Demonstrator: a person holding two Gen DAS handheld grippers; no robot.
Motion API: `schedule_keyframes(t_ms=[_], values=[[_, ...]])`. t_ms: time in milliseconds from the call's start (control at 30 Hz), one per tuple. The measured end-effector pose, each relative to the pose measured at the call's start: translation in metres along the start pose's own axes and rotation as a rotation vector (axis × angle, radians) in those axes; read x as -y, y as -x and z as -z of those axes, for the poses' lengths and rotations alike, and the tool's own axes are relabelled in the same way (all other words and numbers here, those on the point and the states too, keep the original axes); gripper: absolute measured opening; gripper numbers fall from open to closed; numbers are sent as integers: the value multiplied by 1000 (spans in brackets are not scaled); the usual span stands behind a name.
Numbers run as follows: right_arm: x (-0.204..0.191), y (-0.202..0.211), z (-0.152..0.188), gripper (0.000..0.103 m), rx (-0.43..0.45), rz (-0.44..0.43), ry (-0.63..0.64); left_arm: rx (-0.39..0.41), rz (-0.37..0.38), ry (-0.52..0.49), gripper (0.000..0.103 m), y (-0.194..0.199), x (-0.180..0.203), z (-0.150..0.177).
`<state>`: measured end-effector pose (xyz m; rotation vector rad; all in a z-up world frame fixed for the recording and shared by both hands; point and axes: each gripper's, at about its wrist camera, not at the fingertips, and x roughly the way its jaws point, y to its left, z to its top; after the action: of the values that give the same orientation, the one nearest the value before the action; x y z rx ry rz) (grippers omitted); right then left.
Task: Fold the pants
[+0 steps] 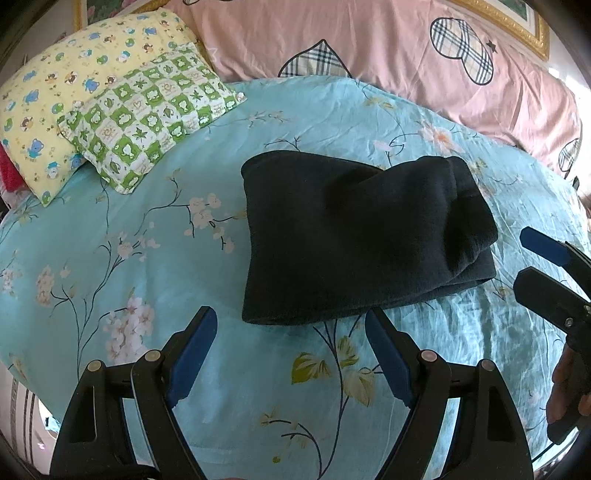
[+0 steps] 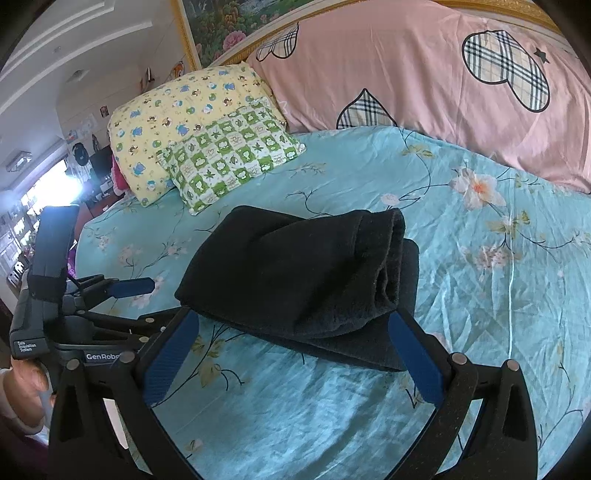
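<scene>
The black fleece pants [image 1: 354,236] lie folded into a thick rectangular stack on the teal floral bedsheet [image 1: 155,266]; they also show in the right wrist view [image 2: 295,266], with rolled layers at the right end. My left gripper [image 1: 291,325] is open and empty, just short of the stack's near edge. My right gripper [image 2: 293,321] is open and empty, its fingertips at the stack's near edge. The right gripper also shows at the right edge of the left wrist view [image 1: 532,258], and the left gripper at the left of the right wrist view [image 2: 147,295].
A yellow cartoon pillow [image 1: 62,92] and a green checked pillow [image 1: 147,114] lie at the back left. A pink quilt with plaid hearts [image 1: 369,40] runs along the headboard. A framed picture [image 2: 229,22] hangs behind.
</scene>
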<state>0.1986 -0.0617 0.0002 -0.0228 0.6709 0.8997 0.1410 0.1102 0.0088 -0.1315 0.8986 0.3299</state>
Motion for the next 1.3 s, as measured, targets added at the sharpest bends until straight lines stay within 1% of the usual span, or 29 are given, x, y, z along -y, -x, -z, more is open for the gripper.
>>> schedule_keyframes(t_ms=[167,333,533,700,800,933,1200,1300], values=[[3,-6,-2,102,-8,-4,10,-1,-1,7,83,-4,-1,-3],[7,-7,-3,102,-8,10,14,-3,9,28,83,-8,-7,-9],[19,-2,-5,102,7,42,-6,40,-9,45,83,-6,-8,-19],[26,-4,-10,102,13,47,-26,42,-14,53,83,-6,-7,-23],[25,-6,-10,102,9,40,-25,45,-27,33,84,-6,-5,-23],[24,-8,-9,102,9,35,-22,22,-22,27,85,-8,-5,-23],[26,-11,-9,102,5,21,-33,62,-46,10,85,-4,-2,-25],[26,-13,-9,102,7,18,-47,59,-57,1,85,-7,0,-25]])
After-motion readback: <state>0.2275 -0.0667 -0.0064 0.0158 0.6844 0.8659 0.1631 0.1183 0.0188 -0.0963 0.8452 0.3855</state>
